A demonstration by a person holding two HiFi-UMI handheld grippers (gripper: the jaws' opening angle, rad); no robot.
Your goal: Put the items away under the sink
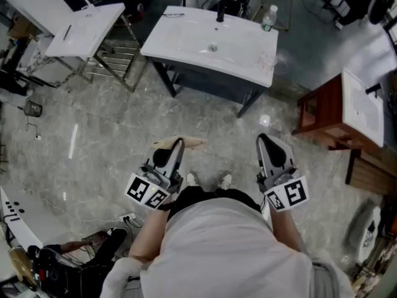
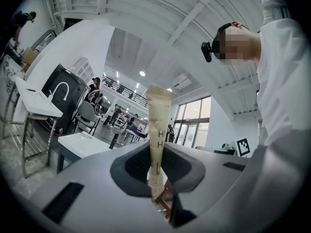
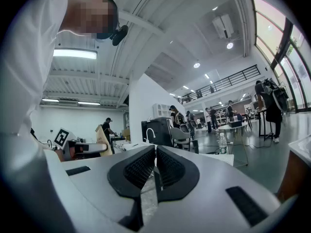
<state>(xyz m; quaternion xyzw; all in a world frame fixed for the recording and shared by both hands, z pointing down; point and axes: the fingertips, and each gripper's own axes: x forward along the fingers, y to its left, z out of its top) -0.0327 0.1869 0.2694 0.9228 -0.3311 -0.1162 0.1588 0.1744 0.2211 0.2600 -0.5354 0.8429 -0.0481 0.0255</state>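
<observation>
A white sink top on a dark cabinet stands ahead of me on the grey floor. My left gripper is shut on a flat beige paper bag, which sticks out sideways past its tip. In the left gripper view the beige bag rises thin and upright out of the shut jaws of that gripper. My right gripper is held level with the left one, well short of the cabinet. Its jaws are shut with nothing between them.
A clear water bottle and a black faucet stand on the sink top. A second white sink on a metal frame is at the back left. A red-brown wooden cabinet is on the right. Cables and gear lie at the lower left.
</observation>
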